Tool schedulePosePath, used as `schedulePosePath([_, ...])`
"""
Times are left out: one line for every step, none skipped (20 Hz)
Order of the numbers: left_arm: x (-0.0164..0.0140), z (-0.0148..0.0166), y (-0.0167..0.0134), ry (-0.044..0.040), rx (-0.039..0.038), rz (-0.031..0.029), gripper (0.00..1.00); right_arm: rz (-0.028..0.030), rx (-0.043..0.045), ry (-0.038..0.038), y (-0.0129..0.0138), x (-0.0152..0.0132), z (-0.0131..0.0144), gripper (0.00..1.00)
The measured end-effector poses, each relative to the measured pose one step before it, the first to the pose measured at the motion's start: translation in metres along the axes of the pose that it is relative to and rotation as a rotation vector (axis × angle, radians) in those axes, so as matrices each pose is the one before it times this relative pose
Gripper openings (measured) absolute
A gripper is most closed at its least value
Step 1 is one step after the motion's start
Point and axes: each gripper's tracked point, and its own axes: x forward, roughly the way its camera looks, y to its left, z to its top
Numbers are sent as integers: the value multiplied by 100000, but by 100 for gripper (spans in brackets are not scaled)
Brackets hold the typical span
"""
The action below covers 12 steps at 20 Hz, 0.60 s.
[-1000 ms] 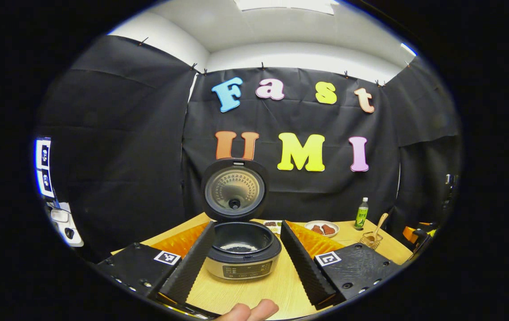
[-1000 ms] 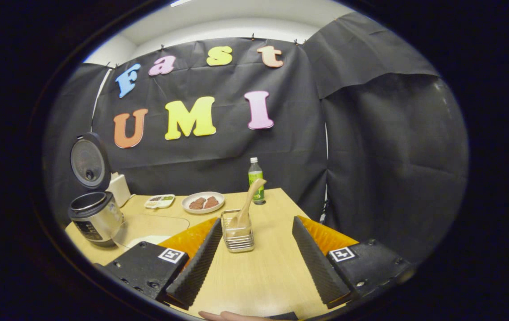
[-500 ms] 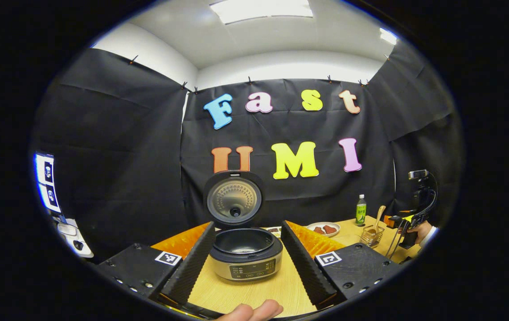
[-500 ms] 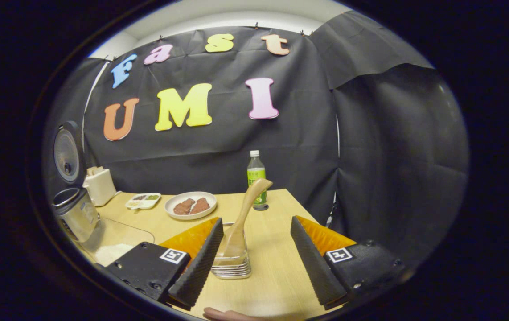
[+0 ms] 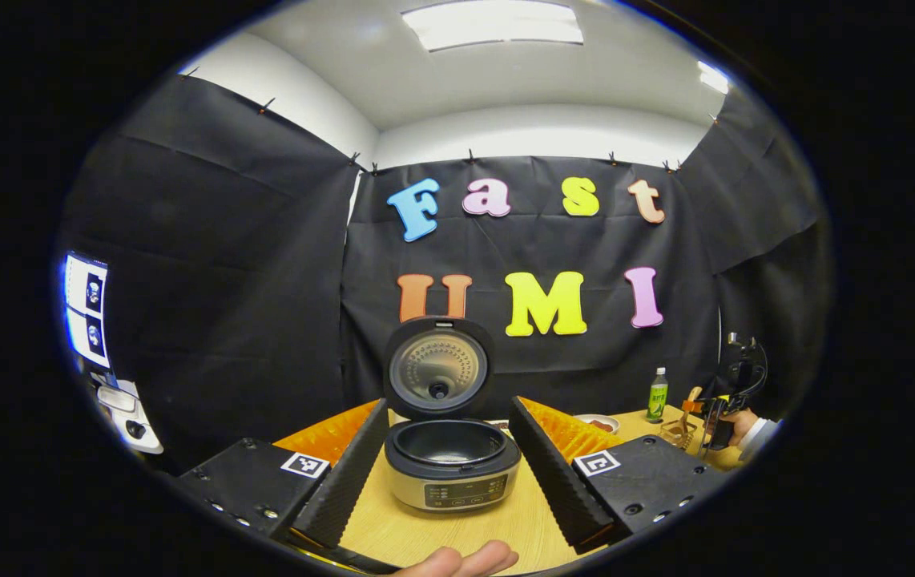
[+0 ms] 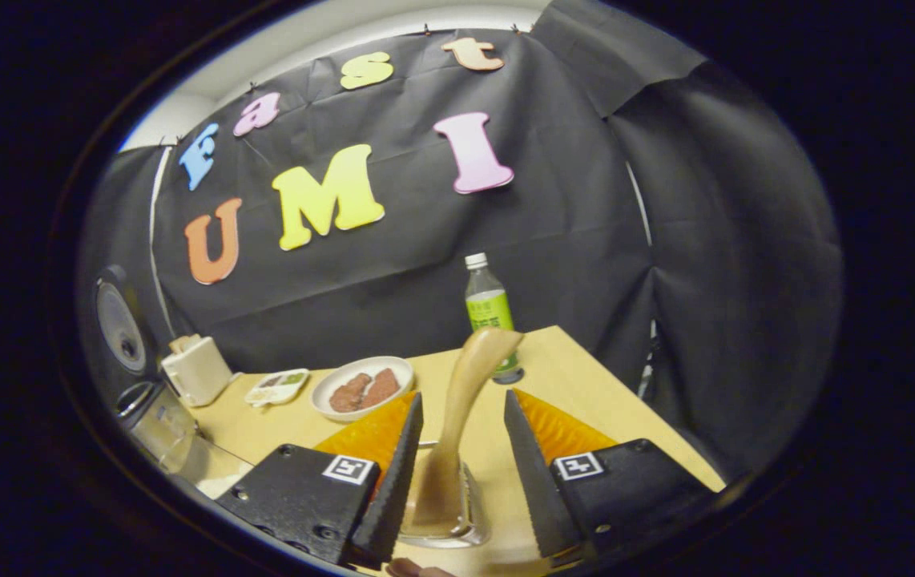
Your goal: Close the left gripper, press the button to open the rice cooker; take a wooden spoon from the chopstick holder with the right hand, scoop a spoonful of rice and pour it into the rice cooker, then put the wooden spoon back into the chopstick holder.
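The rice cooker (image 5: 452,473) stands with its lid (image 5: 439,369) raised, framed between the fingers of my open left gripper (image 5: 448,405), which hangs short of it and touches nothing. In the right gripper view the wooden spoon (image 6: 469,385) leans up out of the wire chopstick holder (image 6: 473,501). My right gripper (image 6: 463,397) is open, with a finger on each side of the spoon's handle and a small gap on both sides. The left gripper view has that right gripper (image 5: 726,397) far right, at the holder (image 5: 678,431).
On the wooden table (image 6: 586,393) stand a green-labelled bottle (image 6: 489,308), a plate of brown food (image 6: 361,386), a small snack tray (image 6: 277,386) and a white box (image 6: 195,370). The cooker (image 6: 141,401) and a clear container of rice (image 6: 217,477) sit at the left.
My right gripper has moved forward to the holder and its fingers have narrowed around the spoon's handle. My left gripper has drawn back a little from the open cooker.
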Motion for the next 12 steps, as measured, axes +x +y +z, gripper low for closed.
schedulePosePath([261,-364,-162,434,-1210,-78,96,-373,460,572,-278,699,69,64])
schedulePosePath([266,-284,22,803,-1326,66,96,1228,774,294,153,454,60,63])
schedulePosePath([144,-265,102,272,-832,-67,96,1305,1061,1241,281,324,-282,62])
schedulePosePath([46,-52,206,-393,-497,572,96,1604,1176,728,262,172,-303,55])
schedulePosePath([115,343,426,-1390,-374,835,96,-3538,938,726,-784,-63,201,46])
schedulePosePath([-50,210,107,-1609,-272,147,96,1091,3273,-1379,242,-467,-120,32])
schedulePosePath([-58,110,-118,-1071,-568,-204,95,3097,2434,-165,1005,-125,-81,18])
schedulePosePath([-82,-31,-192,-305,-902,-941,94,-434,-647,-575,243,-736,55,16])
schedulePosePath([-233,-176,-356,8,-1124,-1273,94,-799,-930,-833,137,-392,356,14])
schedulePosePath([-330,-88,-223,96,-979,-1443,94,-703,-1531,-1662,285,-685,352,14])
schedulePosePath([-221,-109,-342,653,-332,-2229,94,-1093,-493,-2685,48,-919,802,13])
schedulePosePath([-251,-303,-536,819,700,-2815,94,350,404,-3292,435,-994,941,13])
